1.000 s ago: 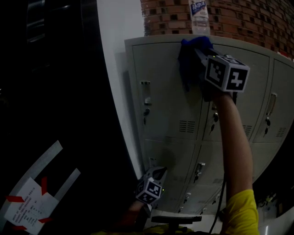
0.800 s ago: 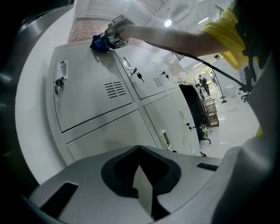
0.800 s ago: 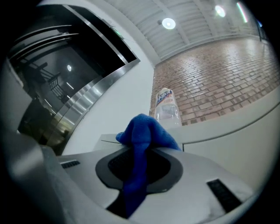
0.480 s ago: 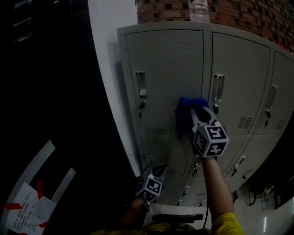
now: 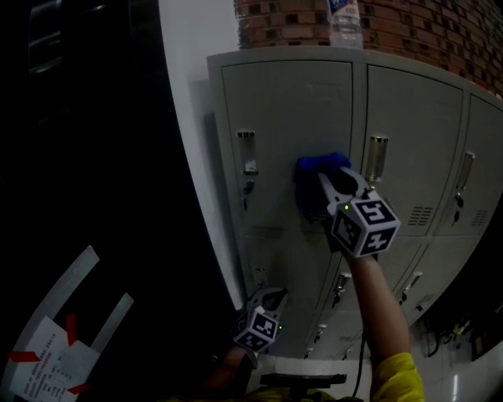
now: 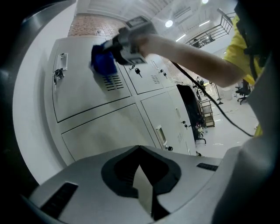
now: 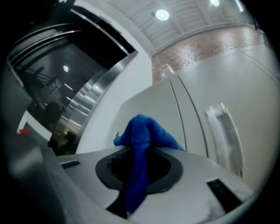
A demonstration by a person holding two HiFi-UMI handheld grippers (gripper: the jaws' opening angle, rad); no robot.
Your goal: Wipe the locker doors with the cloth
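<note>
The blue cloth (image 5: pixel 312 169) is pressed against the upper-left grey locker door (image 5: pixel 287 118), right of its handle (image 5: pixel 247 154). My right gripper (image 5: pixel 330 182) is shut on it, its marker cube facing me. The right gripper view shows the cloth (image 7: pixel 143 133) bunched between the jaws of the right gripper (image 7: pixel 134 175) and draping over them. My left gripper (image 5: pixel 270 297) hangs low by the bottom lockers, shut with nothing in it. In the left gripper view, my left gripper (image 6: pixel 141 173) points up at the cloth (image 6: pixel 103 64).
A plastic bottle (image 5: pixel 344 20) stands on top of the lockers, with a brick wall (image 5: pixel 424 31) behind. A white pillar (image 5: pixel 185 126) and dark panel border the lockers on the left. A taped paper sheet (image 5: pixel 49 355) lies at lower left. More locker doors (image 5: pixel 416 141) run to the right.
My right gripper swept the cloth down the door from its top edge to about mid-height, then edged slightly up. The left gripper stayed put.
</note>
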